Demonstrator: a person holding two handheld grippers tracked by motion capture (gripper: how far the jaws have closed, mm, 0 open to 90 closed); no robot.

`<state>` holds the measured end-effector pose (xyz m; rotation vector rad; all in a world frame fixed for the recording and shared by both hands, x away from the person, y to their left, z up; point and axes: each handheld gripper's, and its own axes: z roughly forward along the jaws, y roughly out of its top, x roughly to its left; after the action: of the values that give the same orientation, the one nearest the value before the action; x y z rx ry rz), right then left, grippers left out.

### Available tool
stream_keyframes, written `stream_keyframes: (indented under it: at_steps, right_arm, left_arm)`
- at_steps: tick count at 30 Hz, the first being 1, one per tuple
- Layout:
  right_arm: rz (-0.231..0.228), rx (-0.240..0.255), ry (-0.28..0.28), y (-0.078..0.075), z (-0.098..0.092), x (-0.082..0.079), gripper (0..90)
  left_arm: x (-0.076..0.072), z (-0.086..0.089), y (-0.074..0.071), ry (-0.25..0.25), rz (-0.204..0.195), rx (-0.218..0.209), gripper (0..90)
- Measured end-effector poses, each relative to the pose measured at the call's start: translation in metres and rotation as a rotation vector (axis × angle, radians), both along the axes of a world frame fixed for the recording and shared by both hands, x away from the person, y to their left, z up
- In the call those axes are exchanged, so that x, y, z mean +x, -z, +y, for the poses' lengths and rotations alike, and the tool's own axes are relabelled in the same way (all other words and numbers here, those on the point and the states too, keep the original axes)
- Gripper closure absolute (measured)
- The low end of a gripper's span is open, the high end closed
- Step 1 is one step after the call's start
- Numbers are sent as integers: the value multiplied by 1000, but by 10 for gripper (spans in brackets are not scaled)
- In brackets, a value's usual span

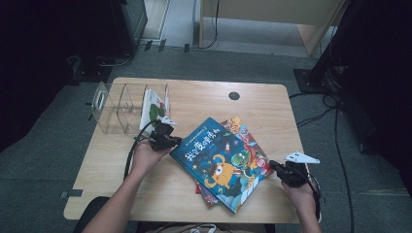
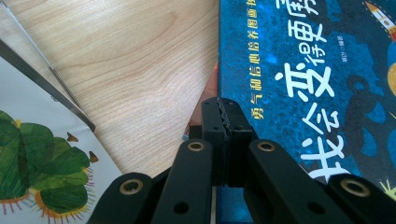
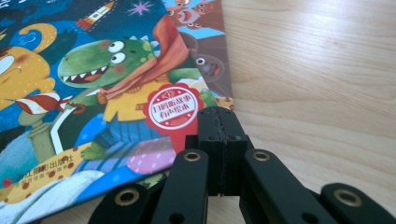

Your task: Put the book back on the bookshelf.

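While the blue picture book [image 1: 221, 162] lies flat and askew at the centre of the high view, it rests on top of a second book [image 1: 241, 130] whose reddish cover peeks out past its upper right edge and its lower left corner. Its cover shows white lettering, an orange monster and a green dinosaur.

At the blue book's left corner sits the left gripper [image 1: 171, 141], held in a hand that comes up from the lower left of the frame. In the left gripper view its two black jaws are pressed together with nothing between them, and their tip [image 2: 223, 112] stands right at the edge of the blue cover [image 2: 308, 70], over bare wood; whether it touches the book cannot be told.

Off the book's right corner, in the lower right of the high view, is the right gripper [image 1: 273, 166]. The right gripper view shows its jaws likewise closed on nothing, the tip [image 3: 218, 120] just beside the cover's corner near a red round seal [image 3: 172, 108].

Further out, in the upper left of the high view, a clear acrylic rack [image 1: 114, 109] stands on the wooden table [image 1: 204, 97], with a white book bearing green leaves [image 1: 154, 110] upright in its right-hand slot. That book's cover [image 2: 37, 163] also appears at the lower left of the left gripper view.
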<state>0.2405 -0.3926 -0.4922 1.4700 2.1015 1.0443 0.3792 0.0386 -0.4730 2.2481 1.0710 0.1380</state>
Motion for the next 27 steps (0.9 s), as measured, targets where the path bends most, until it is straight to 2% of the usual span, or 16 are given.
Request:
stream_keyframes:
  at_steps: [4, 8, 9, 11, 12, 14, 15, 20, 27]
  right_arm:
    - [24, -6, 9, 1, -1, -2, 900]
    - [28, -1, 17, 3, -1, -2, 900]
    - [30, 0, 16, 3, -2, -2, 900]
    - [27, 7, 19, 4, -3, -1, 900]
    - [31, 4, 19, 4, -3, 0, 900]
    - [32, 2, 18, 5, -3, 2, 900]
    - [35, -1, 17, 5, -4, 3, 900]
    - [36, 5, 9, 5, -3, 10, 900]
    - [36, -2, 2, 5, -2, 18, 900]
  left_arm:
    - [0, 0, 0, 1, -1, 2, 900]
    - [1, 0, 0, -5, 10, -10, 900]
    - [0, 1, 0, -5, 17, -19, 900]
    - [0, 0, 1, 17, 60, -66, 900]
    - [-3, -2, 1, 22, 51, -63, 900]
    - [-8, -6, -2, 24, 14, -6, 900]
    - [-9, -5, -3, 25, 0, 3, 900]
    - [-9, 6, -4, -25, -2, -1, 900]
    - [-13, 13, 0, -48, 4, 15, 894]
